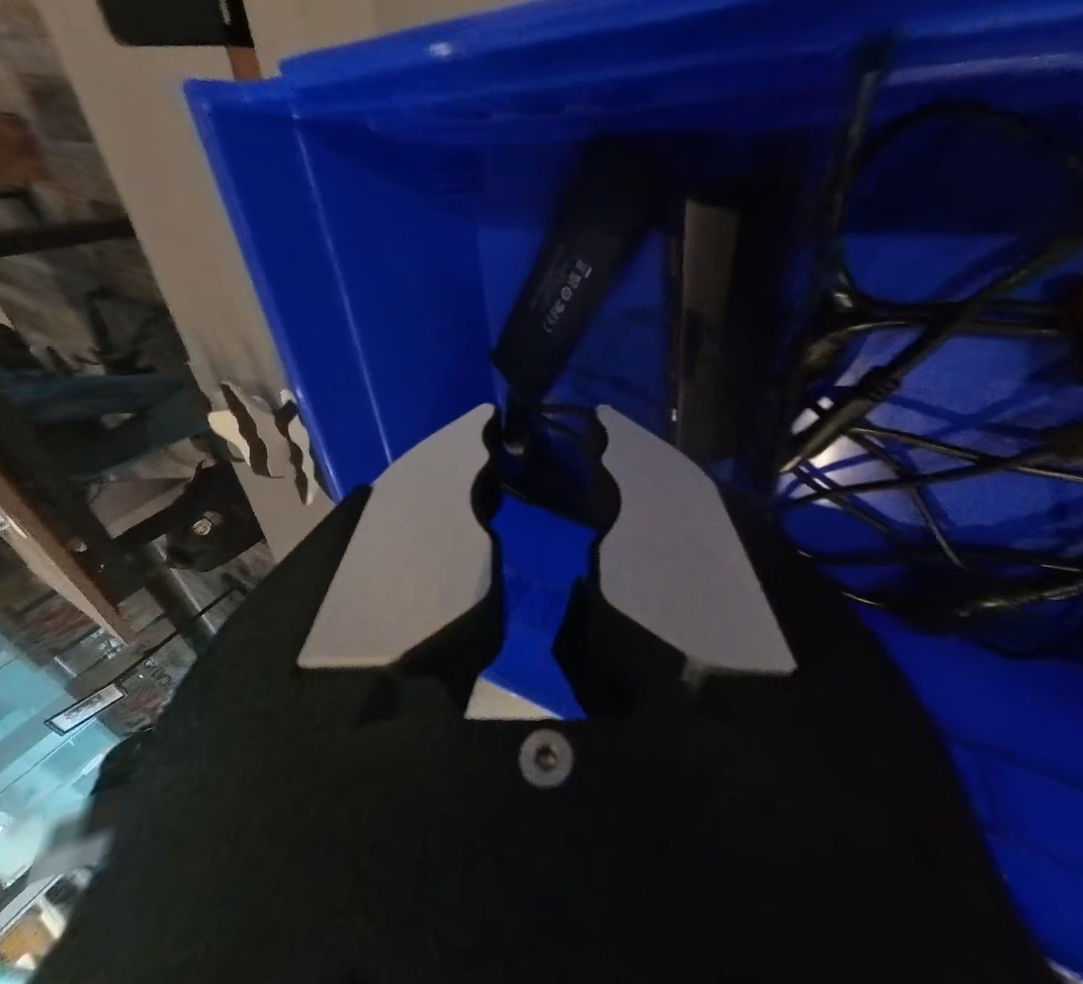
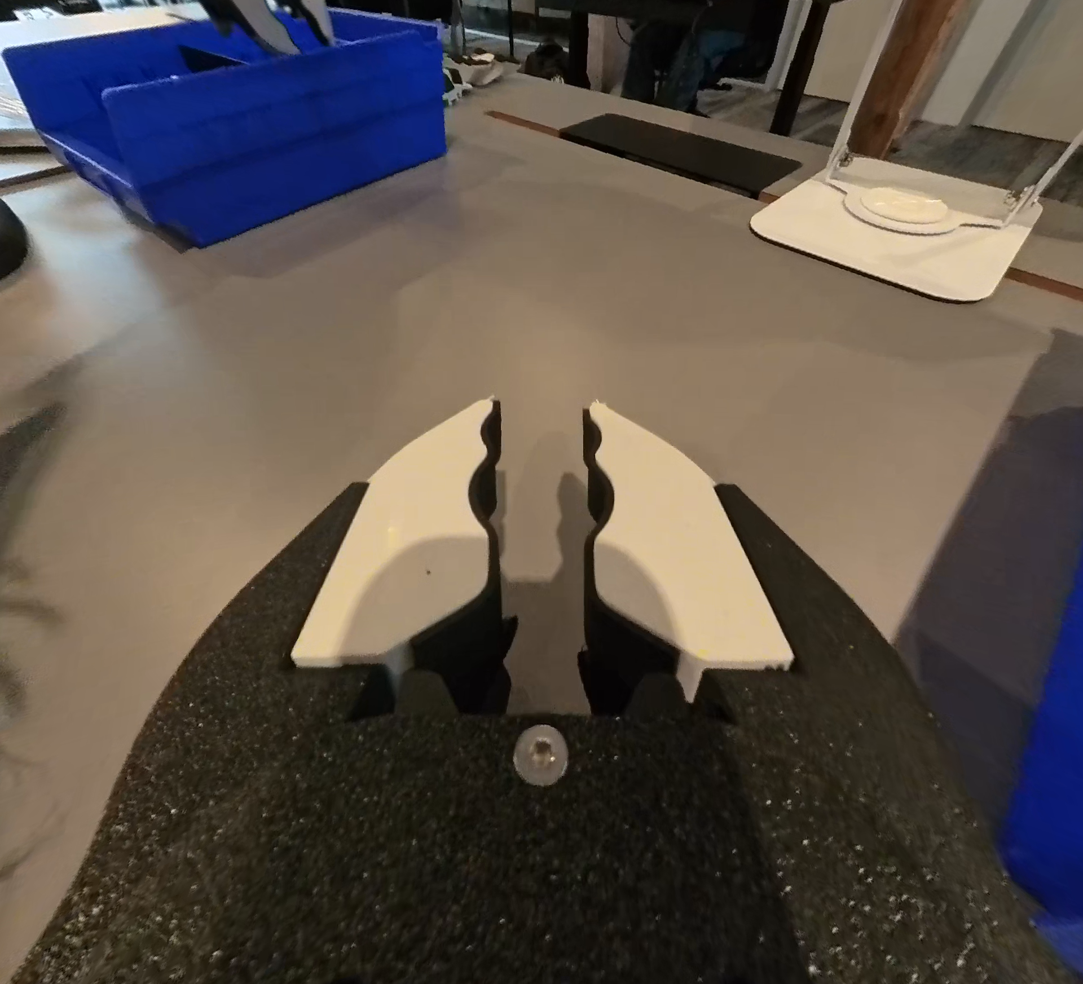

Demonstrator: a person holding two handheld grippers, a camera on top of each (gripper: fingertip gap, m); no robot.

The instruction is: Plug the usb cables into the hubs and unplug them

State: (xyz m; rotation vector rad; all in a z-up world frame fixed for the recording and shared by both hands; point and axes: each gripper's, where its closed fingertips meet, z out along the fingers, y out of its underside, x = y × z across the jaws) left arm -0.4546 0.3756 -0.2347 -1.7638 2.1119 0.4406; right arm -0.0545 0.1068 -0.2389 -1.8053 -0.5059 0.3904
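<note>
In the left wrist view my left gripper [image 1: 545, 417] is down inside a blue bin [image 1: 410, 253]. A black usb hub [image 1: 557, 288] leans tilted in the bin, and its lower end with the cable stub sits between my fingertips. The jaws stand a little apart, with a gap on the right side of the stub. A grey hub [image 1: 709, 311] stands beside it, and a tangle of black usb cables [image 1: 908, 399] lies to the right. My right gripper [image 2: 543, 405] is open and empty above the grey table [image 2: 527, 282]. The left gripper [image 2: 305, 42] also shows far left, reaching into the bin [image 2: 281, 135].
A white stand base [image 2: 879, 247] sits at the right back of the table, with a black pad [image 2: 680, 150] behind the middle. A blue object [image 2: 1049, 721] is close at the right edge. Desks and chairs stand beyond the table.
</note>
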